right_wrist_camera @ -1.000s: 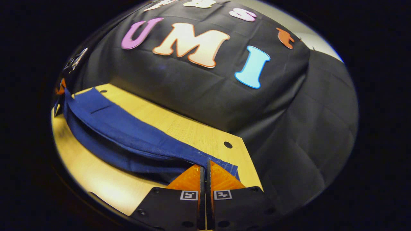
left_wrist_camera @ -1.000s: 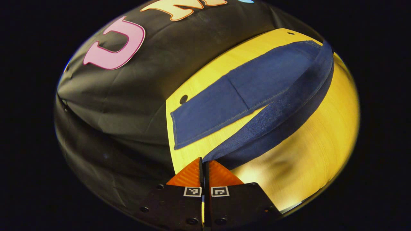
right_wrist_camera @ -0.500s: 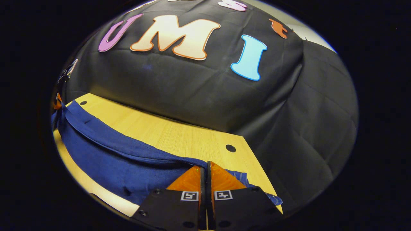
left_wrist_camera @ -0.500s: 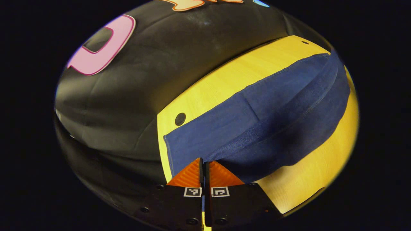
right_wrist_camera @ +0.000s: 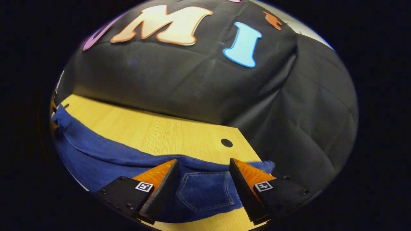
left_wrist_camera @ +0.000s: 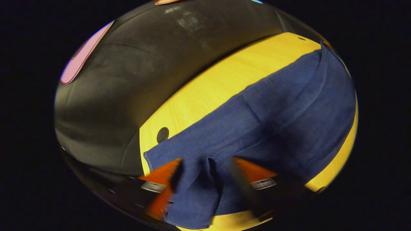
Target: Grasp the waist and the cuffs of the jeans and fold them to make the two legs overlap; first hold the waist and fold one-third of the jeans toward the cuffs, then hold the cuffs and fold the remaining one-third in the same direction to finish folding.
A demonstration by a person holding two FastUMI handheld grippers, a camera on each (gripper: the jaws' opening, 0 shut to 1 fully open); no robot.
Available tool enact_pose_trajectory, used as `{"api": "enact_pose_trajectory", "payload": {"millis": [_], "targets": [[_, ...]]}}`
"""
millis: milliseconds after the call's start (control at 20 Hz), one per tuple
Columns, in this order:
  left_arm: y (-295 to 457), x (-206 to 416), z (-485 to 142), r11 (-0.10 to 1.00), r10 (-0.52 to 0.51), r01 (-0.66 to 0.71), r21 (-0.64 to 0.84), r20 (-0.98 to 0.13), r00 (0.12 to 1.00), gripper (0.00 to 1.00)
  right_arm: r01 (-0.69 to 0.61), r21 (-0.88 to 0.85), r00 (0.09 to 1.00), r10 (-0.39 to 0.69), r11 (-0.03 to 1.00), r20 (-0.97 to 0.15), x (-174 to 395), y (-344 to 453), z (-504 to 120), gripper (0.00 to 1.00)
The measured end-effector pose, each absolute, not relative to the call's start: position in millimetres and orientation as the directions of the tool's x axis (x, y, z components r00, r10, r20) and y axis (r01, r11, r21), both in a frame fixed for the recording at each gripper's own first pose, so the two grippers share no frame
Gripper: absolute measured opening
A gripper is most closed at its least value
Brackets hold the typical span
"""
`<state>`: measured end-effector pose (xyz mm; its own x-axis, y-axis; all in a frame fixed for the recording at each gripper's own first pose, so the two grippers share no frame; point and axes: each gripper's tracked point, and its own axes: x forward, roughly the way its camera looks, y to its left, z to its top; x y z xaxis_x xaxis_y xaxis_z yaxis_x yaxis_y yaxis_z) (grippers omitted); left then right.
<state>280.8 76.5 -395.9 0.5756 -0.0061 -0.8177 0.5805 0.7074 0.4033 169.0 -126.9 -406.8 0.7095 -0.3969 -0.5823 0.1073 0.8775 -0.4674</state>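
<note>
While the jeans (left_wrist_camera: pixel 257 128) are lying doubled on the table (right_wrist_camera: pixel 154 134), both the left gripper (left_wrist_camera: pixel 205 170) and right gripper (right_wrist_camera: pixel 202 173) are being held wide open, empty, for clean withdrawal.

Black bodies are seen on the left gripper (left_wrist_camera: pixel 205 170) and right gripper (right_wrist_camera: pixel 203 171), each finger tagged with a small square black-and-white marker, screws dotted around, ridged finger faces.

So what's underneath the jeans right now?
The jeans lie on the wooden table, which shows beyond and beside them. Whatever is beneath the denim itself is covered.
</note>
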Motion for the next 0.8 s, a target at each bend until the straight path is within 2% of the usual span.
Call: {"api": "enact_pose_trajectory", "payload": {"millis": [50,100,400,500,600,750,800], "targets": [[72,285,-384,0.736,-0.018,0.543,0.403,-0.791,0.611,0.93,0.134,-0.460,0.717,-0.407,0.878,-0.566,165,-136,-395,1.00],[69,286,-377,0.765,-0.023,0.505,0.399,-0.768,0.641,0.95,0.158,-0.452,0.720,-0.415,0.878,-0.556,158,-149,-390,0.99],[46,263,-325,0.870,-0.064,0.378,0.315,-0.689,0.722,0.95,0.335,-0.340,0.639,-0.477,0.879,-0.603,106,-243,-387,0.99],[20,250,-298,0.901,-0.132,0.363,0.237,-0.647,0.751,0.95,0.395,-0.309,0.598,-0.498,0.865,-0.628,89,-277,-397,1.00],[0,234,-273,0.919,-0.190,0.359,0.163,-0.613,0.767,0.95,0.450,-0.252,0.561,-0.491,0.857,-0.667,77,-301,-416,1.00],[-15,203,-242,0.941,-0.216,0.327,0.086,-0.590,0.778,0.95,0.535,-0.158,0.488,-0.456,0.830,-0.744,62,-319,-452,1.00],[-19,193,-235,0.947,-0.220,0.314,0.063,-0.583,0.782,0.95,0.561,-0.114,0.472,-0.430,0.820,-0.770,61,-321,-465,0.96]]}}
